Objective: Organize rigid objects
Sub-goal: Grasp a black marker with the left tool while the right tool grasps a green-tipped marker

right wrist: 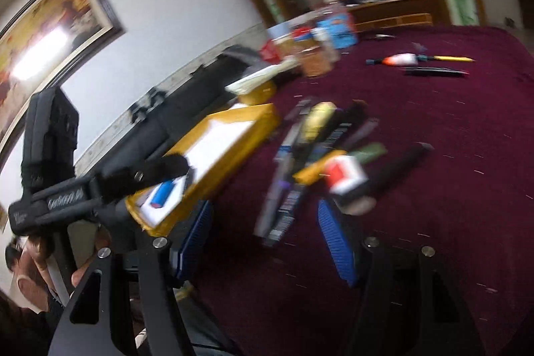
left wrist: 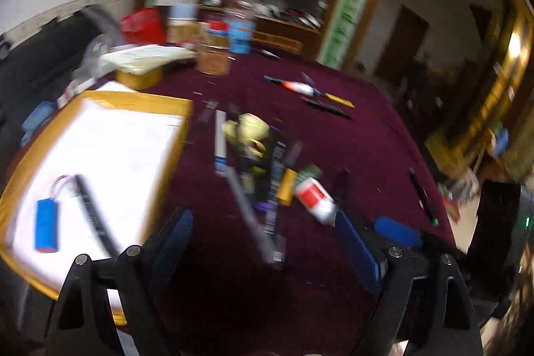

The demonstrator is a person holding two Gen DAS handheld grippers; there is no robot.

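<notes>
Both views smeared by motion blur. Left gripper (left wrist: 263, 239) spread wide above the maroon tablecloth (left wrist: 350, 139), nothing between the blue pads (left wrist: 357, 249). Right gripper (right wrist: 263, 242) likewise wide and empty, seen in the right wrist view hanging over the near edge of the same cloth. Ahead of both, a loose heap of rigid objects (left wrist: 263, 162): a white bottle with a red label (left wrist: 313, 196) lying on its side, a yellow bar just beside it, long dark strips and a pale grey stick fanned out, something yellowish-green at the far end, perhaps a toy, too blurred to name. Left of the heap, a yellow-rimmed tray (left wrist: 100, 95) lined in white, holding a blue cylinder (left wrist: 46, 226) and a dark comb-like strip (left wrist: 93, 212). Farther back, a pair of pens (left wrist: 320, 95) well apart from the heap, and jars (left wrist: 227, 35) clustered at the far edge.
</notes>
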